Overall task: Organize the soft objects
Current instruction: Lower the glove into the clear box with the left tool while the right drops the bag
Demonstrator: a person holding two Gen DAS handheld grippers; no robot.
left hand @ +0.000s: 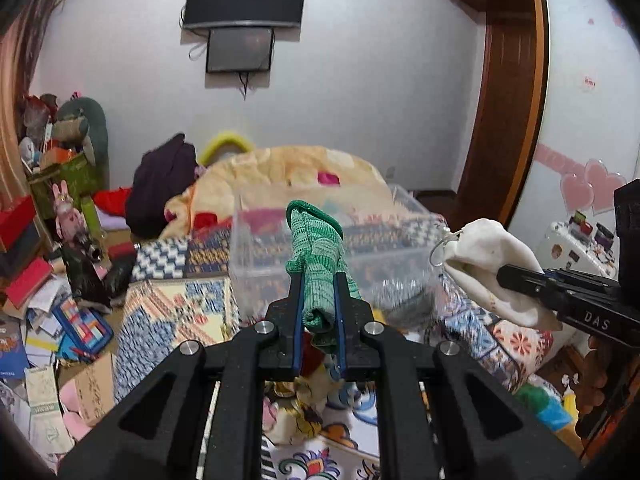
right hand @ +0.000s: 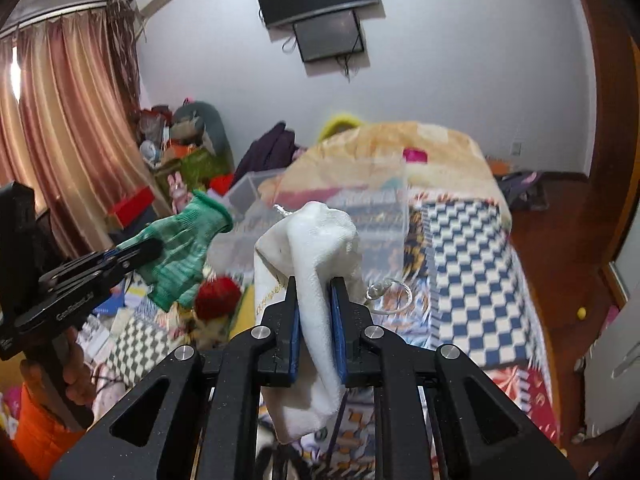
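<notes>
My left gripper [left hand: 319, 280] is shut on a green knitted glove [left hand: 318, 254] and holds it in the air; the glove also shows in the right wrist view [right hand: 180, 250]. My right gripper [right hand: 314, 286] is shut on a white cloth pouch [right hand: 316, 256] with a clear ring on a cord; it also shows in the left wrist view [left hand: 492, 256]. A clear plastic box [left hand: 340, 264] stands on the patterned bed just beyond both grippers, and shows in the right wrist view [right hand: 320, 208].
A peach blanket [left hand: 288, 172] and dark clothes [left hand: 160, 184] lie on the bed behind the box. More soft toys lie under the grippers [left hand: 304, 408]. A red plush ball [right hand: 218, 296] sits by the bed's left side. Clutter covers the floor at left [left hand: 48, 320].
</notes>
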